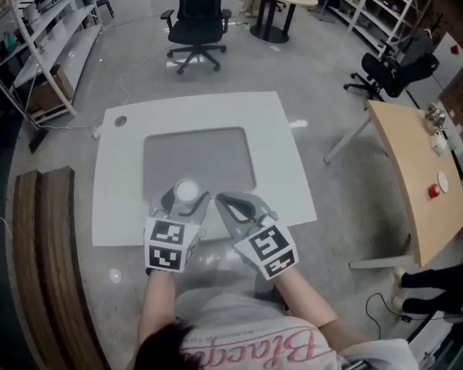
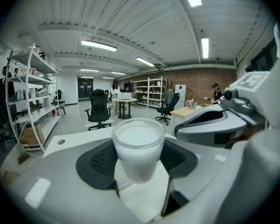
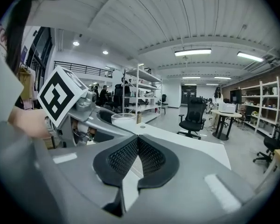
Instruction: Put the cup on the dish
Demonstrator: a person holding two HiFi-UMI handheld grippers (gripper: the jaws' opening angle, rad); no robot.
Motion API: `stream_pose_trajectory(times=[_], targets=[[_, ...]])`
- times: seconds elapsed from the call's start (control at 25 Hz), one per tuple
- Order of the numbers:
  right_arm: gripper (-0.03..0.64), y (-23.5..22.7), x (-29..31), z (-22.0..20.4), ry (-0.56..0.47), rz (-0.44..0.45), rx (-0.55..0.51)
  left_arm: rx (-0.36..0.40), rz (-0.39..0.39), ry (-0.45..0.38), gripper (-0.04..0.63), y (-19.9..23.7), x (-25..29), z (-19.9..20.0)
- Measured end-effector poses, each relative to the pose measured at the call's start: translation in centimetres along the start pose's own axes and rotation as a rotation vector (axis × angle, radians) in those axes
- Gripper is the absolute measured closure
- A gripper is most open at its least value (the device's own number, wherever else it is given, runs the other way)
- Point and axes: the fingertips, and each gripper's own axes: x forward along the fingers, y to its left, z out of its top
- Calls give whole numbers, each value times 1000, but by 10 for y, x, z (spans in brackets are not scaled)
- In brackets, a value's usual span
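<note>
**Cup pinched in your left gripper, right gripper closed beside it**

Head view: your left gripper (image 1: pixel 185 200) sits at the near edge of the grey mat (image 1: pixel 208 156) on the white table (image 1: pixel 282 183), with the cup (image 1: pixel 187 190) between its jaws. From above the cup is a pale round rim with a white inside. Your right gripper (image 1: pixel 222 200) lies just beside it, on the cup's right. From this view you cannot tell whether the cup stands on the table or hangs just above it.

Left gripper view: here you see what the head view hides. The two dark pads (image 2: pixel 100 160) press against the cup's sides, and the cup stands upright. It is frosted and milky white all through, so you cannot tell whether anything is in it. The right gripper's grey body fills the right side.

Right gripper view: your right gripper's jaws are pressed together, pad on pad, with nothing between them. Beyond them to the left, the cup's rim (image 3: pixel 124 119) shows beside the left gripper's marker cube (image 3: pixel 60 96).
</note>
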Motion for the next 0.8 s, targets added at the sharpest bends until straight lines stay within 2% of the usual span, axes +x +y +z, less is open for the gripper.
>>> stream_pose_trajectory(times=[0.2,0.44,0.8], targets=[[615,-19,21,-9,23,2,49,25,2,-27,336,13,41,-7],[615,-31,48,-24,75,-11,101,35,-2,-16,336,35,88,-28],[615,-45,74,-45,155,-35,154,84,-45,-16,336,52,138,-61]])
